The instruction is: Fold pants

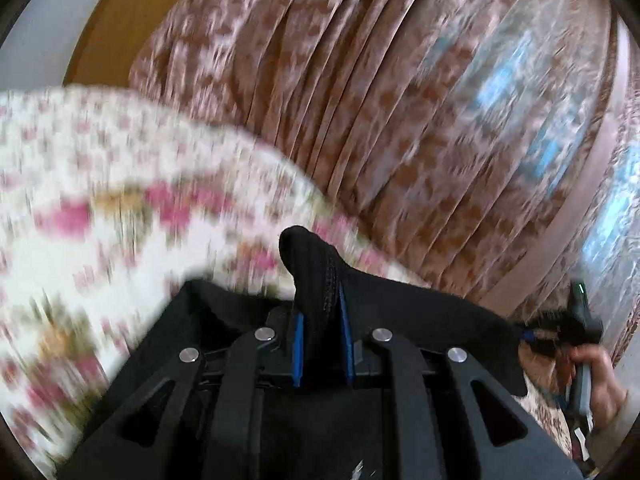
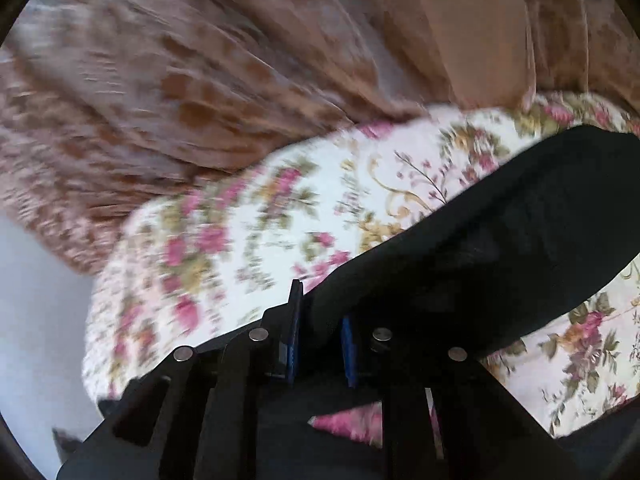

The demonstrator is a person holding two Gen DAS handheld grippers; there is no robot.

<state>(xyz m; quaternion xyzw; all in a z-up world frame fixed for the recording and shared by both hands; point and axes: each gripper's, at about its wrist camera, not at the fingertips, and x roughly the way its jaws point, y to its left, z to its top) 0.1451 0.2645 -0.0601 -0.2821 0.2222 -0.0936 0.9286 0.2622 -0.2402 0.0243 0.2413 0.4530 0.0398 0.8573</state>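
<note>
The black pants (image 1: 420, 304) hang between both grippers above a floral bedspread (image 1: 100, 200). My left gripper (image 1: 322, 312) is shut on a bunched edge of the pants, which sticks up between the blue pads (image 1: 298, 344). My right gripper (image 2: 320, 328) is shut on another part of the pants (image 2: 500, 248), which stretch away to the upper right over the floral bedspread (image 2: 260, 232). The right gripper also shows at the right edge of the left wrist view (image 1: 560, 336), held by a hand. Both views are blurred.
Brown patterned curtains (image 1: 400, 100) hang behind the bed, with window light at the right (image 1: 520, 92). The curtains also fill the top of the right wrist view (image 2: 180, 80). A pale wall or floor (image 2: 36, 320) lies left of the bed.
</note>
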